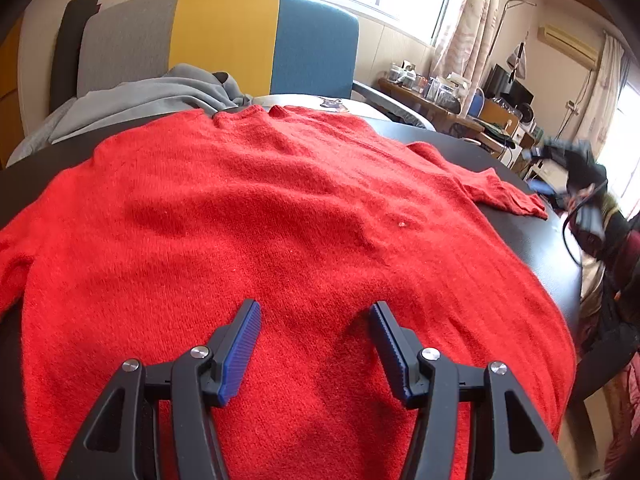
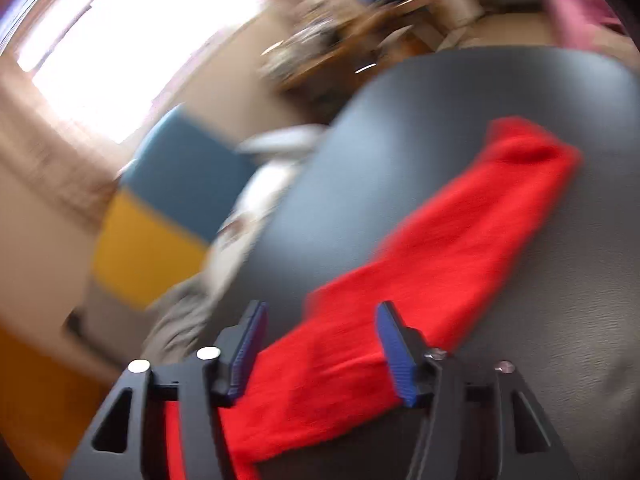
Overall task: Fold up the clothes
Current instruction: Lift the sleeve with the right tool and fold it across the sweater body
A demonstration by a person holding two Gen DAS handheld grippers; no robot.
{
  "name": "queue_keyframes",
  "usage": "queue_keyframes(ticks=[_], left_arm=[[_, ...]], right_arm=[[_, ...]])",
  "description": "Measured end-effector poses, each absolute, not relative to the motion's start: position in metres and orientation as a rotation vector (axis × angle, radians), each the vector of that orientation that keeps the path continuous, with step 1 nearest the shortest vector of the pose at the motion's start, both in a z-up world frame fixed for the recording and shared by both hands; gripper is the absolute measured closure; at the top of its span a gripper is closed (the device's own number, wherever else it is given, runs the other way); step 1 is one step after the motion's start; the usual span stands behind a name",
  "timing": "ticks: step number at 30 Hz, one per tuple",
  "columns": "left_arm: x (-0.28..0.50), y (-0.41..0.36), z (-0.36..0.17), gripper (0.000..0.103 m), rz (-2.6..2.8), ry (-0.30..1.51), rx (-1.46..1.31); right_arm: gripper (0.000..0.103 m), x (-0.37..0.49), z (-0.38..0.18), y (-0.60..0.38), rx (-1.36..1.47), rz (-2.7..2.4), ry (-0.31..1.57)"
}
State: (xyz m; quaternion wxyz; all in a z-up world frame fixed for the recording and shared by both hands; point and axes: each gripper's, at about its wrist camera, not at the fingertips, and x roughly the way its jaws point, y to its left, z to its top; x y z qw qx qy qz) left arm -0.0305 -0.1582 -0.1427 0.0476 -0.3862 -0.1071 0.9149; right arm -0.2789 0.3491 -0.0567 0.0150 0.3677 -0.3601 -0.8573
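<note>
Red sweater (image 1: 280,208) flat on black table (image 1: 532,236)

I am looking at a dark, matte table (image 1: 532,236) that is carrying a red knit sweater (image 1: 280,208), which is lying spread flat across most of the top with its neckline toward the far edge. One sleeve (image 2: 460,240) is stretching out flat over the bare tabletop (image 2: 400,128) toward the table's right edge. A grey garment (image 1: 152,100) is resting bunched at the far edge, though I am not telling whether it is sitting on the table.
</note>
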Motion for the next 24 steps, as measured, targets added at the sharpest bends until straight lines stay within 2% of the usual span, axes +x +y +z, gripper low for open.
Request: queue_keyframes(ticks=[1,2,3,4,7,9,11,13,14,15,16,17,19,20,24], left_arm=[[-0.030,-0.159,-0.143,0.045,2.787,-0.337,-1.175],[-0.030,-0.160,-0.143,0.045,2.783,-0.349,-1.171],[-0.030,-0.161,-0.143,0.045,2.780,-0.356,-1.169],[-0.031,-0.161,-0.143,0.045,2.780,-0.359,-1.169],[-0.031,-0.161,-0.143,0.045,2.782,-0.357,-1.171],[-0.031,-0.158,-0.143,0.045,2.789,-0.337,-1.178],[-0.032,-0.156,-0.143,0.045,2.795,-0.319,-1.185],[-0.032,-0.154,-0.144,0.045,2.799,-0.303,-1.190],[-0.032,-0.154,-0.144,0.045,2.801,-0.296,-1.192],[-0.032,-0.154,-0.144,0.045,2.802,-0.294,-1.192],[-0.032,-0.153,-0.144,0.045,2.803,-0.292,-1.193],[-0.032,-0.154,-0.144,0.045,2.803,-0.291,-1.194],[-0.032,-0.154,-0.144,0.045,2.803,-0.289,-1.194],[-0.032,-0.154,-0.144,0.045,2.803,-0.290,-1.194],[-0.031,-0.154,-0.143,0.045,2.800,-0.301,-1.188]], right_arm=[[0.041,-0.276,-0.058,0.362,1.152,-2.743,-1.116],[0.034,-0.274,-0.059,0.379,1.162,-2.829,-1.115],[0.021,-0.273,-0.061,0.395,1.171,-2.902,-1.118],[0.015,-0.274,-0.066,0.412,1.189,-2.935,-1.143],[0.012,-0.284,-0.082,0.449,1.239,-2.943,-1.286],[0.010,-0.294,-0.088,0.455,1.256,-2.956,-1.298],[0.000,-0.311,-0.087,0.446,1.279,-3.000,-1.176],[0.000,-0.322,-0.087,0.434,1.314,-3.030,-1.014],[0.002,-0.328,-0.087,0.423,1.327,-3.036,-0.910],[0.018,-0.333,-0.088,0.413,1.338,-3.039,-0.806],[0.029,-0.338,-0.088,0.403,1.344,-3.035,-0.719],[0.044,-0.340,-0.088,0.398,1.340,-3.019,-0.683],[0.064,-0.341,-0.088,0.395,1.334,-2.969,-0.684],[0.079,-0.340,-0.086,0.394,1.326,-2.936,-0.714],[0.080,-0.337,-0.065,0.372,1.242,-2.818,-0.751]])
